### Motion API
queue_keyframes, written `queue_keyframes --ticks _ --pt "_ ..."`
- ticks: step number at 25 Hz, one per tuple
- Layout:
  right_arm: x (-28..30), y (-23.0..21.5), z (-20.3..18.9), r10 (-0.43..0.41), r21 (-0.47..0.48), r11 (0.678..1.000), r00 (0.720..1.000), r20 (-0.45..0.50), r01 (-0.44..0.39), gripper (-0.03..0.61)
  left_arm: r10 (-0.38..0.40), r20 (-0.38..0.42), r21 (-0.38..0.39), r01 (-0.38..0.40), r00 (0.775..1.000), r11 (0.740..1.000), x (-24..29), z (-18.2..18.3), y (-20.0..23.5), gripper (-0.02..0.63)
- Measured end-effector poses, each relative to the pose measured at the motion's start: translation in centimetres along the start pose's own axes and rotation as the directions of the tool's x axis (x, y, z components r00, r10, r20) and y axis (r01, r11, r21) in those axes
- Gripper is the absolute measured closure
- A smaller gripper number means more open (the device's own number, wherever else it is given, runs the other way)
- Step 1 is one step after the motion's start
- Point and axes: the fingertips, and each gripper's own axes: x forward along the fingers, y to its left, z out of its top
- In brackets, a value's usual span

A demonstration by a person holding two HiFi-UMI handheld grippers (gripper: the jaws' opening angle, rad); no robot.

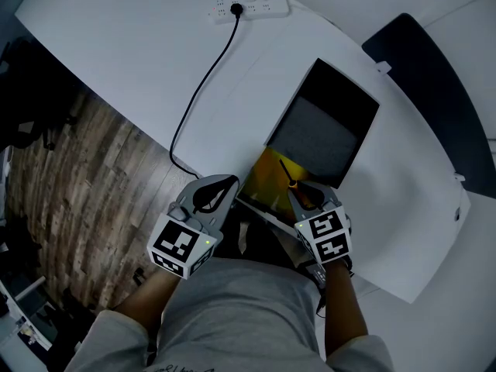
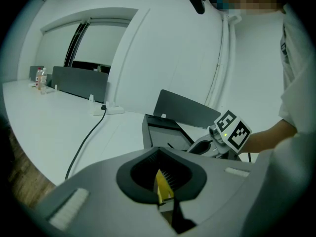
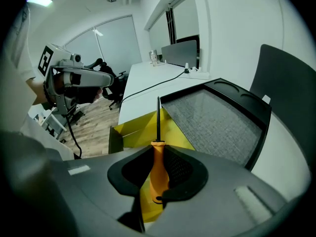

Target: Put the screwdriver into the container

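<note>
While the left hand-held gripper [image 2: 165, 195] pinches the yellow container [image 3: 133, 132] wall, the right hand-held gripper [image 3: 159, 184] clamps the orange-handled screwdriver [image 3: 159, 157] just above that container, unreleased.

screwdriver [image 3: 158, 168]: glossy plastic handle, metal shaft | floor [image 1: 85, 177]: wood

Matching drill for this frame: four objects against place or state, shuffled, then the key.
1 screwdriver
2 yellow container
3 power strip
4 black tray

A farthest away, cable plugged in
B wall pinched by left gripper
C grey lining, beyond the yellow one
D orange handle held in right gripper fingers

Pairs: 1-D, 2-B, 3-A, 4-C
</note>
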Motion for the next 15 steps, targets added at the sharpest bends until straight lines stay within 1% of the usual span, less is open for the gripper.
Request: queue_keyframes --ticks 5,15 --pt "0.6 -0.1 -0.1 -0.010 -0.013 1.000 1.000 -0.020 0.009 0.492 -0.009 -0.002 0.001 0.009 1.000 1.000 0.0 0.1 0.4 0.612" --pt "1.4 -0.1 -0.6 -0.041 -0.016 0.999 0.995 -0.094 0.039 0.492 -0.030 -0.011 0.001 0.030 0.999 1.000 0.1 0.1 1.3 0.612"
